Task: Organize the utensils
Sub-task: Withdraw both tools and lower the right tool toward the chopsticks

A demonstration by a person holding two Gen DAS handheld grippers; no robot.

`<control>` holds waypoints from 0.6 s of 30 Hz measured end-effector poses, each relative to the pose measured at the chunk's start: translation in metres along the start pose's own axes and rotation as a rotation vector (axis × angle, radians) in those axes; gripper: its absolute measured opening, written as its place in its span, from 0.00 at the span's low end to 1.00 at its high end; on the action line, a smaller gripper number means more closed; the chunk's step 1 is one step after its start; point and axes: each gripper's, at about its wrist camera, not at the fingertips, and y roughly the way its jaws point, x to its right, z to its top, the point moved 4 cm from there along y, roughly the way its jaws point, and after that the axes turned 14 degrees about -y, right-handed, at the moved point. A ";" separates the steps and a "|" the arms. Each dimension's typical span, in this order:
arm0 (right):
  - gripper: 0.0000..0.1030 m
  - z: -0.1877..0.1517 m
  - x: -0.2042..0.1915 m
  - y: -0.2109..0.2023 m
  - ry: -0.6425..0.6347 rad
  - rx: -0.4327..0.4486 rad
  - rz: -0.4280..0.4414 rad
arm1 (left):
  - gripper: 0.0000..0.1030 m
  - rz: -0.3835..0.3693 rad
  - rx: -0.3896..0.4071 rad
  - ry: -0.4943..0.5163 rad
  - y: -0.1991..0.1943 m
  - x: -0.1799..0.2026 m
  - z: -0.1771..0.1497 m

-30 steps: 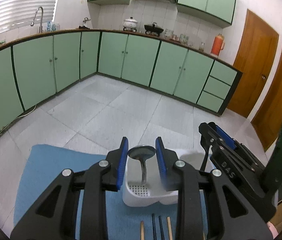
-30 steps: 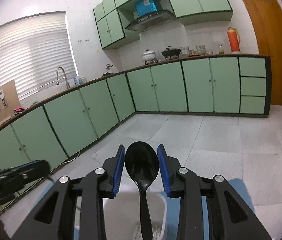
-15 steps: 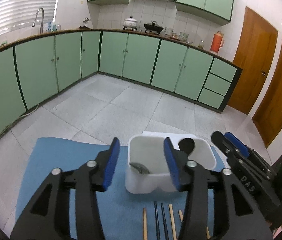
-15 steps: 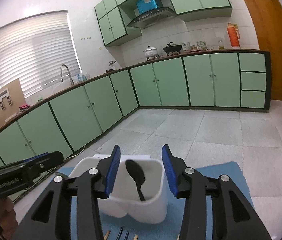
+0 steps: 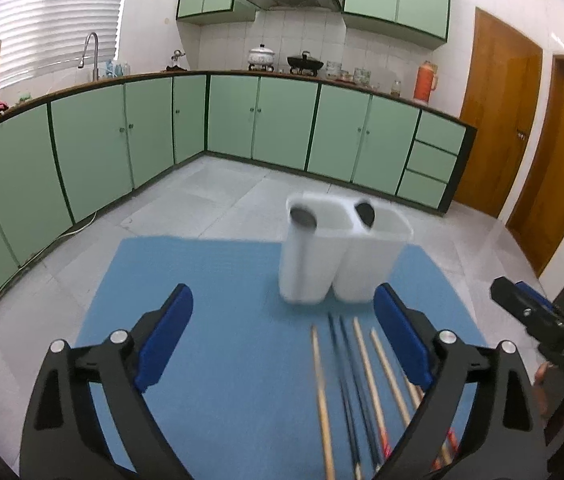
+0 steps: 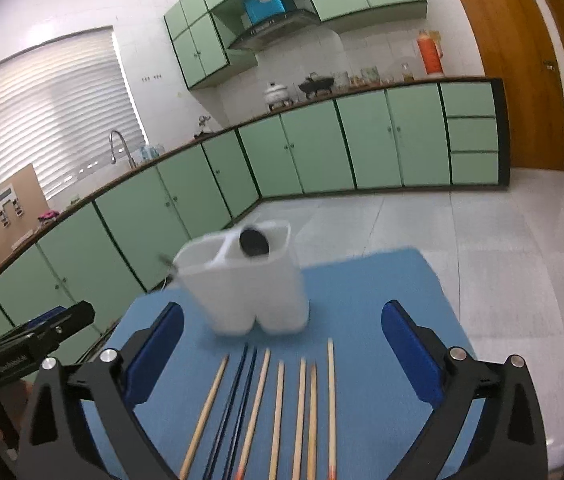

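A white two-compartment utensil holder [image 5: 342,256] [image 6: 246,280] stands on a blue mat [image 5: 218,320] [image 6: 370,304]. A metal spoon [image 5: 303,216] rests in its left compartment and a black spoon [image 5: 365,213] [image 6: 254,241] in its right one. Several wooden and dark chopsticks [image 5: 362,384] [image 6: 278,404] lie in a row on the mat in front of the holder. My left gripper [image 5: 282,336] is open and empty, above the mat near the chopsticks. My right gripper [image 6: 282,344] is open and empty, above the chopsticks; it also shows in the left wrist view [image 5: 538,320].
The mat lies on a white table [image 6: 522,280] whose edge runs close behind the holder. Green kitchen cabinets [image 5: 242,128] line the far walls. Wooden doors [image 5: 530,128] stand at the right. The left gripper's body [image 6: 30,344] shows at the left of the right wrist view.
Both grippers let go of their spoons into the holder, opened wide and pulled back and down from the holder. The chopsticks came into fuller view.
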 end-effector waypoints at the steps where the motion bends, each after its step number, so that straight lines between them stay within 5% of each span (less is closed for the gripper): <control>1: 0.94 -0.006 -0.001 -0.007 -0.003 -0.010 -0.001 | 0.88 0.005 -0.010 0.001 -0.005 -0.004 -0.007; 18: 0.92 -0.104 -0.010 -0.067 -0.048 -0.164 -0.050 | 0.90 0.062 -0.125 0.057 -0.035 -0.024 -0.099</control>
